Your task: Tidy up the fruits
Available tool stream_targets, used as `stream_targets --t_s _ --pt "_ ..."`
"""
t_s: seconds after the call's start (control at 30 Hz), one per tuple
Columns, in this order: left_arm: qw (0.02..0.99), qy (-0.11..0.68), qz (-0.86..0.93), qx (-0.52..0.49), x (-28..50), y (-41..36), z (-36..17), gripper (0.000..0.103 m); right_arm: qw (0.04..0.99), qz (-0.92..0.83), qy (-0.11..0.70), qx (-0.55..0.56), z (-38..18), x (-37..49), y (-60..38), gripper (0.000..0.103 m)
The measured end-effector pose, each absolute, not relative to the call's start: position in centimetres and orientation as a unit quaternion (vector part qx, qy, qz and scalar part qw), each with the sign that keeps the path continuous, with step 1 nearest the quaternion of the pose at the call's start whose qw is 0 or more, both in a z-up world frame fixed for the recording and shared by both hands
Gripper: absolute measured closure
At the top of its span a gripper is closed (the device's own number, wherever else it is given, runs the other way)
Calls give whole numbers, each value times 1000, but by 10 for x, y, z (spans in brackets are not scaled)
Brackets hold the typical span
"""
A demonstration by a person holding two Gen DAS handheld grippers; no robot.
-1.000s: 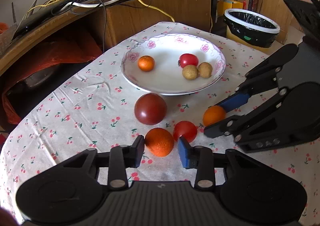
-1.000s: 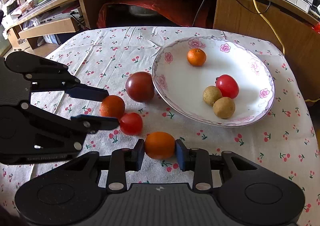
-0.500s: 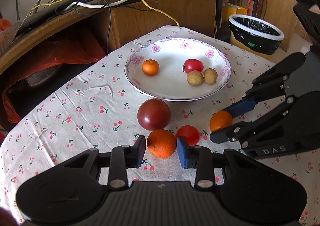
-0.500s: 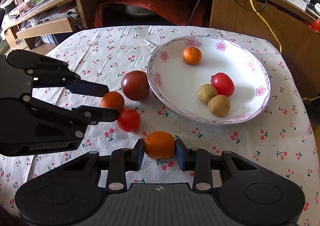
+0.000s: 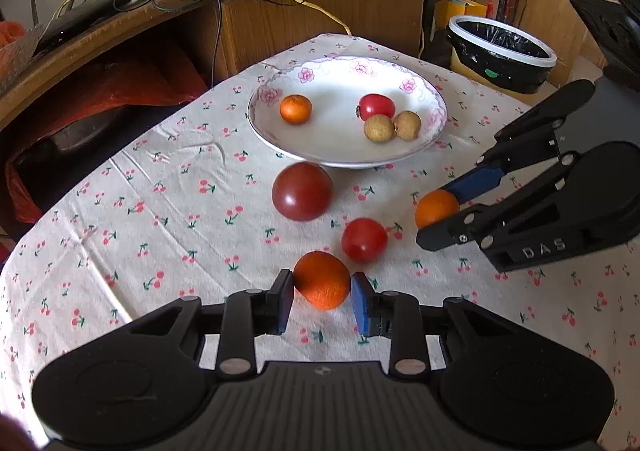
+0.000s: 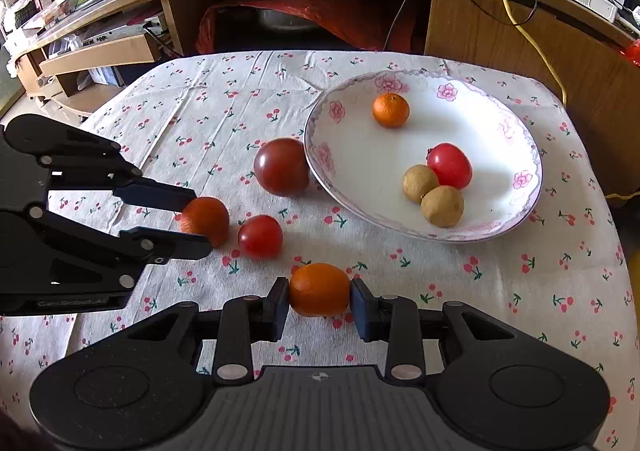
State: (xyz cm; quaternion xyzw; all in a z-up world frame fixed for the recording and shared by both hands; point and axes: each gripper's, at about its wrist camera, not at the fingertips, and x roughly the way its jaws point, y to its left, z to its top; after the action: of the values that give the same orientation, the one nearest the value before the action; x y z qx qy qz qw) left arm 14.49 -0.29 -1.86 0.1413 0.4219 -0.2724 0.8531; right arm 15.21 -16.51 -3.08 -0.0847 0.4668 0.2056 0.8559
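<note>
Left hand-held gripper (image 5: 322,293) clamps orange (image 5: 322,280) near small red tomato (image 5: 364,240); right hand-held gripper (image 6: 319,298) clamps second orange (image 6: 319,290), both low over cherry-print tabletop (image 6: 200,123), short of floral plate (image 6: 520,147).

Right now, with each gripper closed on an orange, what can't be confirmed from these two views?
- Whether either orange is lifted off the tablecloth: the underside of the left gripper's orange and of the right gripper's orange is hidden in both views.
- The hands holding the grippers: outside both views.
- The dark red fruit's far side: tucked behind the plate rim in the right wrist view.
</note>
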Motion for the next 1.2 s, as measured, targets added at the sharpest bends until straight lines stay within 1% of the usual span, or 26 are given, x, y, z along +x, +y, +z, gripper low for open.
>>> stream_targets --t_s 0.33,0.5,0.7,1.2 --pt "856 416 -272 143 145 -5 -21 63 853 207 469 -95 -34 152 -163 75" --pt "850 428 -272 143 150 -13 -32 58 855 206 467 -94 -34 152 -162 75" --pt "856 426 -263 126 156 -14 -32 59 856 204 466 -90 -33 151 -165 75" --pt "853 428 -259 149 148 -13 -27 61 857 202 465 -95 -33 152 -163 75"
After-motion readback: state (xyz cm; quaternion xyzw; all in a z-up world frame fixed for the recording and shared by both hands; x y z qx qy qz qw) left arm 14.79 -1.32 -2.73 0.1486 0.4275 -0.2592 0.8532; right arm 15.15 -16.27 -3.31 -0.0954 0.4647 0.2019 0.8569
